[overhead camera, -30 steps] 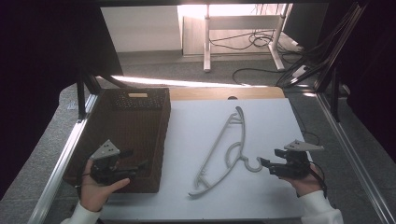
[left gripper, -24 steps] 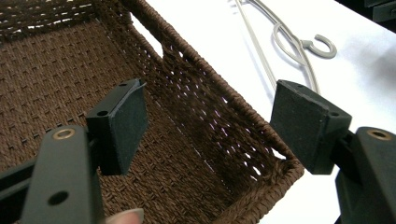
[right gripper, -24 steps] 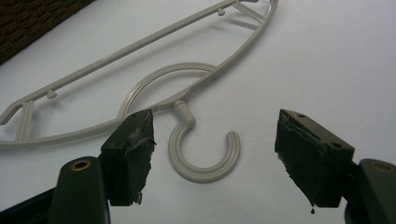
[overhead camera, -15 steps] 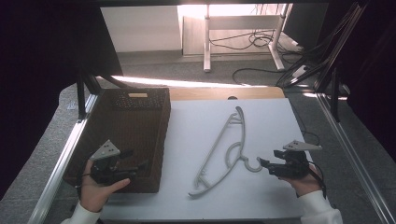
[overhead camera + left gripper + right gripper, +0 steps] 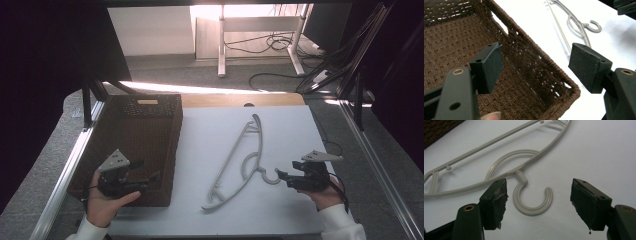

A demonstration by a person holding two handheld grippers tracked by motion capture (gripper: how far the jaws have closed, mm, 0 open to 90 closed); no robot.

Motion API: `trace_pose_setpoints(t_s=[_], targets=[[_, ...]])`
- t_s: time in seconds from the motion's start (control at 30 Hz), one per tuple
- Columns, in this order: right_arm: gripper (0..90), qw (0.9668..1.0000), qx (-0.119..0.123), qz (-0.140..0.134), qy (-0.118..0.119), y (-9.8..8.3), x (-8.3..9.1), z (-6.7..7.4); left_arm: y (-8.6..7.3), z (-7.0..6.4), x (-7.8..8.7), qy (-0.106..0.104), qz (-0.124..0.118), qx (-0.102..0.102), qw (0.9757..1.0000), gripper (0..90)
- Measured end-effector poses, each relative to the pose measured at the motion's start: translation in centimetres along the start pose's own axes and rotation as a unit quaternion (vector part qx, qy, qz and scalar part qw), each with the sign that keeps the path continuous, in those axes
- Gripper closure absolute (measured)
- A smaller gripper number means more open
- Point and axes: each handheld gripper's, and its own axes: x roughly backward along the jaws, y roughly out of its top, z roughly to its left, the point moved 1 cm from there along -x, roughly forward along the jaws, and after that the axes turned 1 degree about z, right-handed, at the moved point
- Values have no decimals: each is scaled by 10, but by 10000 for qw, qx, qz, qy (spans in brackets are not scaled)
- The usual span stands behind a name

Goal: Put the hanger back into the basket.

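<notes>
A grey plastic clothes hanger lies flat on the white table top, its hook pointing toward the right side. My right gripper stands open just right of the hook. In the right gripper view the hook sits between the spread jaws of this gripper, touching neither pad. A brown wicker basket stands at the left. My left gripper hovers open over the basket's near right corner, and in the left gripper view this gripper has nothing between its pads.
The hanger lies beyond the basket's right wall in the left gripper view, with part of the other gripper at the top right. Metal rails run along both table sides. Cables and a desk frame lie on the floor behind.
</notes>
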Motion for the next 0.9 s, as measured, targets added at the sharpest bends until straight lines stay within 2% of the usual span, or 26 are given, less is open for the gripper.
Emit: trace_pose_setpoints(t_s=[0.27,0.43,0.9], targets=[[298,10000,-5,-12,-36,-1,2,-2,13,-17,-6,-159,24,-139,9998,283],[297,9999,-55,-34,-91,-2,3,-6,23,-33,-18,-315,142,-245,9991,290],[291,9998,-74,-48,-166,-3,6,-12,40,-62,-47,-716,359,-440,9958,303]])
